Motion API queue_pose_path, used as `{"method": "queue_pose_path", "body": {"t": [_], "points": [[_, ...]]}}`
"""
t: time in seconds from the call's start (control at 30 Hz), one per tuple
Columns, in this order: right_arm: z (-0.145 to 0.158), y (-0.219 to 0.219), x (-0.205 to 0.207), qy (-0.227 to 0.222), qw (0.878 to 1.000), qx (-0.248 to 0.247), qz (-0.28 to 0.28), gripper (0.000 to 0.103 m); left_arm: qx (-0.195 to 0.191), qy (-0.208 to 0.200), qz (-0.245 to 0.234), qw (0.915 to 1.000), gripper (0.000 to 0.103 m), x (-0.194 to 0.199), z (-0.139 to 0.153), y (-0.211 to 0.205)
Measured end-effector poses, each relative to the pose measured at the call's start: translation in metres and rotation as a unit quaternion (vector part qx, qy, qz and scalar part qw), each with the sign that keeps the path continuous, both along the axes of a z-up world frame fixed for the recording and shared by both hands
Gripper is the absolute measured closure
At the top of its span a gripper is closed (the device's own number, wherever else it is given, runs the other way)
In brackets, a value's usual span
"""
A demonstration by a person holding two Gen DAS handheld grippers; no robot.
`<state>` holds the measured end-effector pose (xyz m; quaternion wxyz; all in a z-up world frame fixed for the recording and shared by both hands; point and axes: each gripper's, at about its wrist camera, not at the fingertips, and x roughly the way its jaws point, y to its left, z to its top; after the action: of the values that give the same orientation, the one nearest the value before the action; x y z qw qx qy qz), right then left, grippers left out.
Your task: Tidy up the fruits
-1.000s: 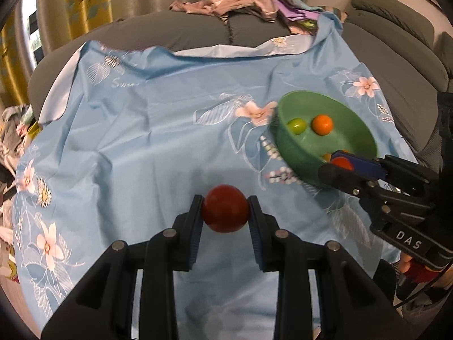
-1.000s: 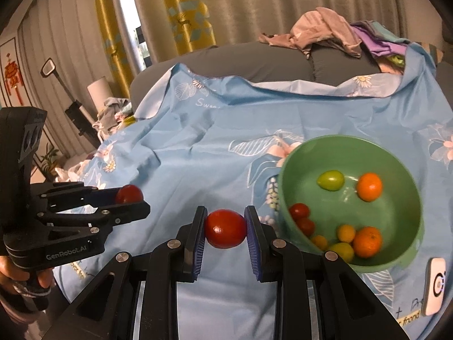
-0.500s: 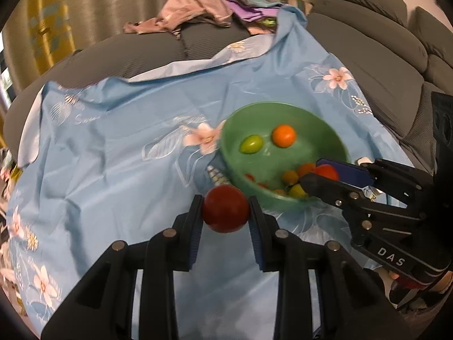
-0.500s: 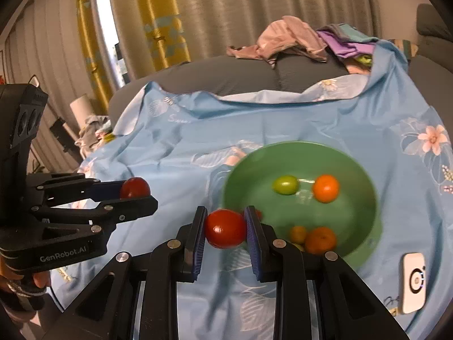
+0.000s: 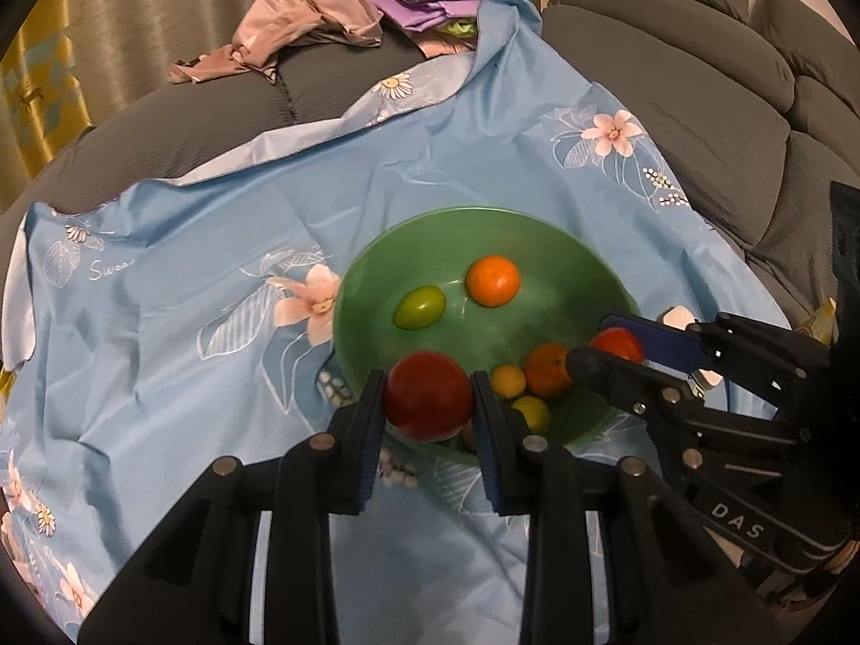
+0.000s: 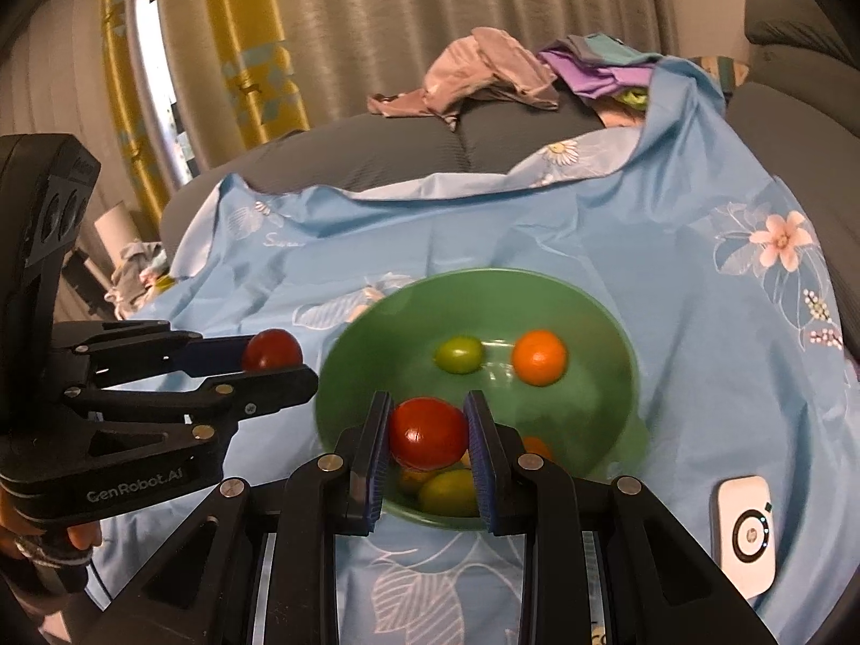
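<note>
A green bowl (image 5: 537,231) sits on a blue flowered cloth and holds an orange (image 5: 493,280), a green tomato (image 5: 419,307) and several small fruits. My left gripper (image 5: 428,396) is shut on a red tomato (image 5: 428,395) above the bowl's near left rim. My right gripper (image 6: 428,434) is shut on another red tomato (image 6: 428,432) over the near part of the bowl (image 6: 607,322). Each gripper shows in the other's view: the right one (image 5: 613,346) and the left one (image 6: 271,357).
A blue flowered cloth (image 5: 188,269) covers a grey sofa (image 5: 725,107). A pile of clothes (image 5: 322,16) lies at the back. A small white device (image 6: 744,527) lies on the cloth right of the bowl. Curtains (image 6: 226,54) hang behind.
Both grippers have moved toward the bowl with their tomatoes and now sit over its near edge. The bowl looks larger and more central in both views.
</note>
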<state>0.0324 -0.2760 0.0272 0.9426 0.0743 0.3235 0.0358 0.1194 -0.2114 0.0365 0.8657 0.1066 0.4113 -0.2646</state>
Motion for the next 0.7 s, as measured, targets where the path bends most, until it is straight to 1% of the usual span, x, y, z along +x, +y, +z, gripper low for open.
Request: {"method": "queue_pose_path", "body": {"t": [0.43,0.53,0.6,0.63,0.7], "points": [[-0.015,-0.017,0.013,0.023,1.0,0.006,-0.017,0.074,0.018,0.026,-0.014,0.9994,0.071,0.021,-0.024,-0.022],[-0.019,-0.019,0.017,0.036,0.999,0.004,-0.019,0.074,0.023,0.037,-0.015,0.9989,0.072,0.026,-0.032,-0.025],[-0.022,-0.021,0.019,0.043,0.999,0.002,-0.028,0.074,0.026,0.041,-0.012,0.9987,0.06,0.029,-0.034,-0.027],[-0.022,-0.022,0.021,0.051,0.998,0.0,-0.031,0.074,0.028,0.041,-0.011,0.9987,0.045,0.029,-0.033,-0.028],[-0.02,-0.024,0.023,0.056,0.998,-0.006,-0.043,0.074,0.035,0.033,-0.003,0.9988,0.038,0.03,-0.029,-0.027]]}}
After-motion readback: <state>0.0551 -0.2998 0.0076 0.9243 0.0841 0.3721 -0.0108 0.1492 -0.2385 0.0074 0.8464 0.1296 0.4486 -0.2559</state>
